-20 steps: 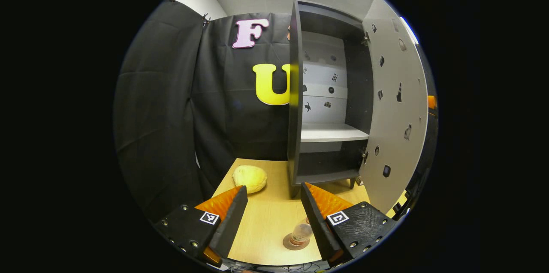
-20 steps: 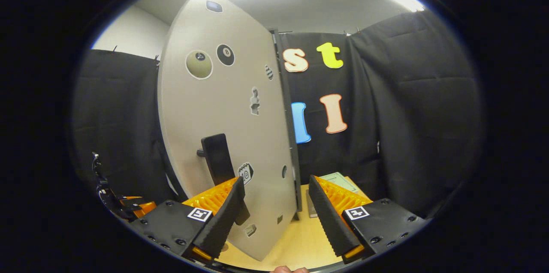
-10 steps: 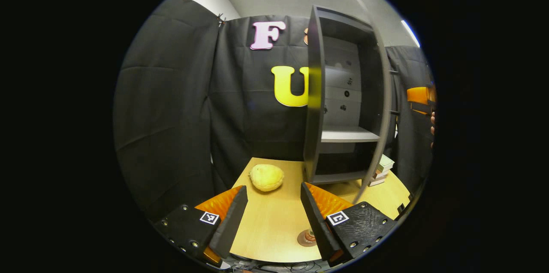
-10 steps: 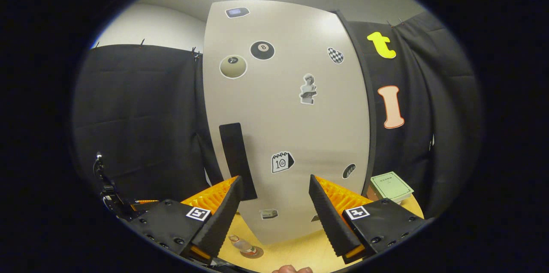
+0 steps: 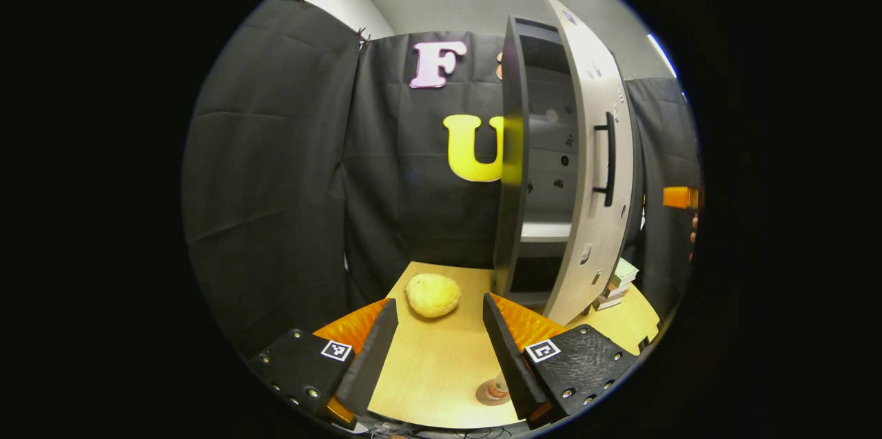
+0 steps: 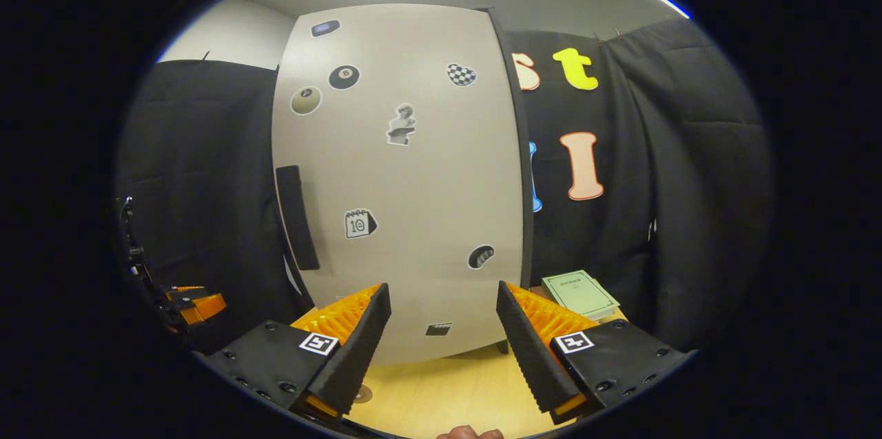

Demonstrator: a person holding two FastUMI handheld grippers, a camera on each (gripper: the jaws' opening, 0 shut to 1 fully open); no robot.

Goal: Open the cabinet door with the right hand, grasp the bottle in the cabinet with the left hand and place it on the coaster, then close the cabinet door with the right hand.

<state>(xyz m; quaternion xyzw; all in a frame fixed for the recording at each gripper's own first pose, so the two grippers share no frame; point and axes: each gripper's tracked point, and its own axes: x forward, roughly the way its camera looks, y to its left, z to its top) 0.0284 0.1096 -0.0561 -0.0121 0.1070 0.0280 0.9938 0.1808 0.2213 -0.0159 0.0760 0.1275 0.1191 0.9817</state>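
Nearly closed cabinet door [image 5: 586,170], handle [image 5: 610,160] outward. Bottle [image 5: 497,387] upright on coaster [image 5: 490,395], on desk [image 5: 441,363] before the cabinet [image 5: 513,149], partly hidden behind left gripper [image 5: 437,342]. Right gripper [image 6: 441,335] facing door. Both fingers released, grasping nothing.

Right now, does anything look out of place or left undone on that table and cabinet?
Only the cabinet door: it stands ajar, with a gap still showing the shelf inside. The bottle sits upright on its coaster, nothing spilled. Both grippers are open and hold nothing.
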